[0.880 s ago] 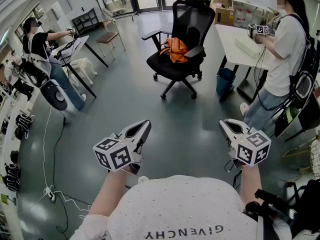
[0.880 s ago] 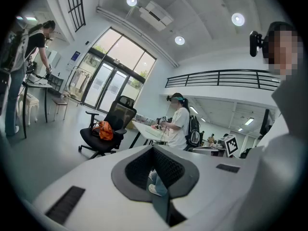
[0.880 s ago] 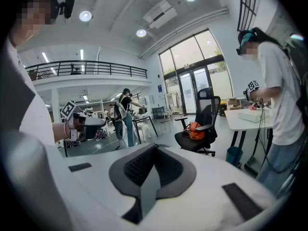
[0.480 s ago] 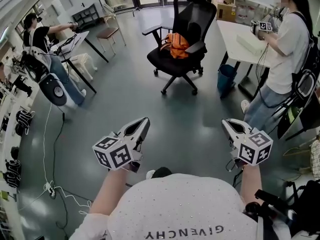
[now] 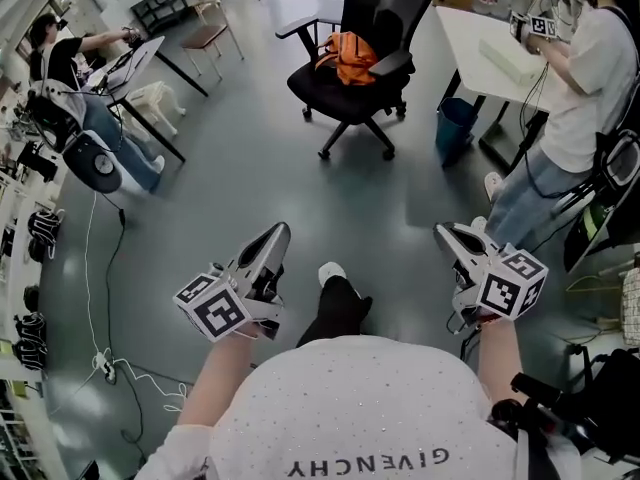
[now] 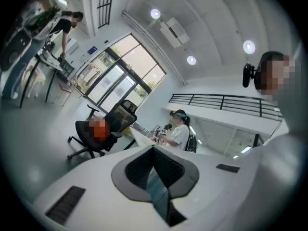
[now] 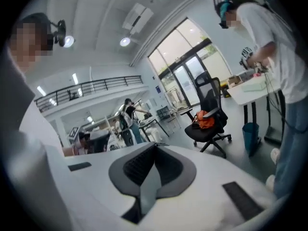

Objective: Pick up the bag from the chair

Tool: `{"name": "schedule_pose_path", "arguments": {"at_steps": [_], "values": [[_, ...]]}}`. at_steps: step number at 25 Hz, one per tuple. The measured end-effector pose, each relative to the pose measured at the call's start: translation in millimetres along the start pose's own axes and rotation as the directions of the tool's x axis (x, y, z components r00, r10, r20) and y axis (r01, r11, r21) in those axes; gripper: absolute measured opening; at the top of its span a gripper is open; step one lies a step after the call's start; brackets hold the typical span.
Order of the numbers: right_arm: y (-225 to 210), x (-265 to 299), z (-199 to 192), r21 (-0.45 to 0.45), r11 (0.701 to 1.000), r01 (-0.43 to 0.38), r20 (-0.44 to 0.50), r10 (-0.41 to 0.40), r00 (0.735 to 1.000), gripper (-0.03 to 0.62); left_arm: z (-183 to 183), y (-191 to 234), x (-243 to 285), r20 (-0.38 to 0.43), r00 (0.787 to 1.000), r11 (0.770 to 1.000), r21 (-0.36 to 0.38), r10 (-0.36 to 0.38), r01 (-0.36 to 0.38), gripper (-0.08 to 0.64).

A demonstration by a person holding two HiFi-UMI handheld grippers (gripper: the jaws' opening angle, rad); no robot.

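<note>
An orange bag (image 5: pixel 353 56) lies on the seat of a black office chair (image 5: pixel 345 96) at the far middle of the head view. Both grippers hang low and close to my body, well short of the chair. My left gripper (image 5: pixel 272 236) points toward it with its jaws shut on nothing. My right gripper (image 5: pixel 447 234) is also shut and empty. In the left gripper view the bag (image 6: pixel 99 128) shows small on the chair (image 6: pixel 88 138), beyond the closed gripper (image 6: pixel 154 151). In the right gripper view the bag (image 7: pixel 206 121) sits on the chair (image 7: pixel 212 130), beyond the closed gripper (image 7: pixel 154 149).
A white table (image 5: pixel 472 56) stands right of the chair, with a blue bin (image 5: pixel 456 128) under it and a person (image 5: pixel 585 98) beside it. Another person (image 5: pixel 60 58) works at a dark table (image 5: pixel 140 63) at the left. Cables (image 5: pixel 100 363) trail on the floor. My own foot (image 5: pixel 333 273) is stepping forward.
The chair and bag have shifted up and closer in the head view as I walk toward them. My foot has come into view. Both grippers stay shut.
</note>
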State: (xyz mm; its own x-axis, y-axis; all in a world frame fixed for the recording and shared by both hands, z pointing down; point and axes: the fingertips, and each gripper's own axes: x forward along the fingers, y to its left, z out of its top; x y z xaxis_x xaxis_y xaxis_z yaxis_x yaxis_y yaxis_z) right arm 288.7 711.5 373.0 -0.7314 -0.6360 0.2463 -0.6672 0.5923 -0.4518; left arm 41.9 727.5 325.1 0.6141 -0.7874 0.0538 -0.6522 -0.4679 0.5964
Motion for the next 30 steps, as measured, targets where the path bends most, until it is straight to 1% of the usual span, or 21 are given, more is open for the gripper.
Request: {"name": "schedule_pose_path", "arguments": {"at_steps": [1, 2, 3, 5, 7, 10, 11, 13, 15, 17, 19, 21, 23, 26, 28, 30], "values": [[-6, 4, 6, 0.061, 0.998, 0.000, 0.046, -0.003, 0.999, 0.006, -1, 2, 7, -0.001, 1.000, 1.000, -0.017, -0.017, 0.017, 0.003], [-11, 8, 12, 0.110, 0.994, -0.004, 0.094, -0.007, 0.996, 0.006, -2, 7, 14, -0.011, 1.000, 1.000, -0.015, -0.022, 0.022, 0.003], [-15, 13, 19, 0.135, 0.991, -0.009, 0.130, -0.009, 0.991, -0.002, -3, 13, 21, -0.026, 1.000, 1.000, -0.003, -0.017, 0.017, 0.005], [-19, 24, 28, 0.112, 0.994, -0.008, 0.154, -0.010, 0.988, 0.006, -3, 27, 36, -0.050, 0.999, 1.000, 0.013, -0.008, 0.009, 0.005], [-25, 37, 32, 0.069, 0.998, 0.007, 0.127, -0.016, 0.992, 0.005, 3, 38, 52, -0.056, 0.998, 1.000, -0.003, -0.022, 0.022, 0.004], [-39, 63, 44, 0.044, 0.999, 0.028, 0.079, -0.032, 0.996, 0.005, 24, 54, 76, -0.047, 0.997, 0.999, -0.007, -0.054, 0.054, 0.004], [-44, 74, 50, 0.037, 0.999, 0.036, 0.065, -0.038, 0.997, 0.005, 36, 60, 84, -0.031, 0.998, 0.998, 0.000, -0.059, 0.059, 0.003], [-54, 97, 67, 0.025, 0.999, 0.046, 0.044, -0.047, 0.998, 0.005, 62, 73, 99, 0.032, 0.997, 0.997, -0.008, -0.071, 0.071, 0.003], [-60, 125, 86, 0.027, 0.999, 0.033, 0.040, -0.034, 0.999, 0.005, 89, 85, 113, 0.098, 0.991, 0.994, -0.038, -0.097, 0.101, 0.003], [-61, 153, 105, 0.016, 1.000, 0.014, 0.040, -0.015, 0.999, 0.005, 112, 96, 125, 0.123, 0.985, 0.992, -0.033, -0.118, 0.123, 0.003], [-60, 180, 125, -0.017, 1.000, 0.011, 0.042, -0.010, 0.999, 0.005, 134, 112, 133, 0.113, 0.988, 0.994, 0.004, -0.107, 0.107, 0.003], [-59, 205, 149, -0.036, 0.999, 0.009, 0.058, -0.007, 0.998, 0.005, 155, 134, 142, 0.099, 0.993, 0.997, 0.032, -0.071, 0.068, 0.003], [-61, 225, 171, -0.022, 1.000, 0.001, 0.087, 0.001, 0.996, 0.005, 173, 155, 150, 0.090, 0.995, 0.998, 0.040, -0.043, 0.040, 0.003], [-66, 251, 197, 0.020, 1.000, -0.021, 0.133, 0.019, 0.991, 0.005, 192, 174, 164, 0.060, 0.997, 0.997, 0.062, -0.052, 0.048, 0.003], [-73, 267, 211, 0.036, 0.999, -0.004, 0.140, -0.001, 0.990, 0.005, 200, 186, 174, 0.026, 0.998, 0.994, 0.098, -0.059, 0.056, 0.003], [-81, 280, 219, 0.046, 0.999, 0.024, 0.120, -0.030, 0.992, 0.005, 200, 200, 183, -0.027, 0.999, 0.991, 0.129, -0.029, 0.033, 0.003]]}}
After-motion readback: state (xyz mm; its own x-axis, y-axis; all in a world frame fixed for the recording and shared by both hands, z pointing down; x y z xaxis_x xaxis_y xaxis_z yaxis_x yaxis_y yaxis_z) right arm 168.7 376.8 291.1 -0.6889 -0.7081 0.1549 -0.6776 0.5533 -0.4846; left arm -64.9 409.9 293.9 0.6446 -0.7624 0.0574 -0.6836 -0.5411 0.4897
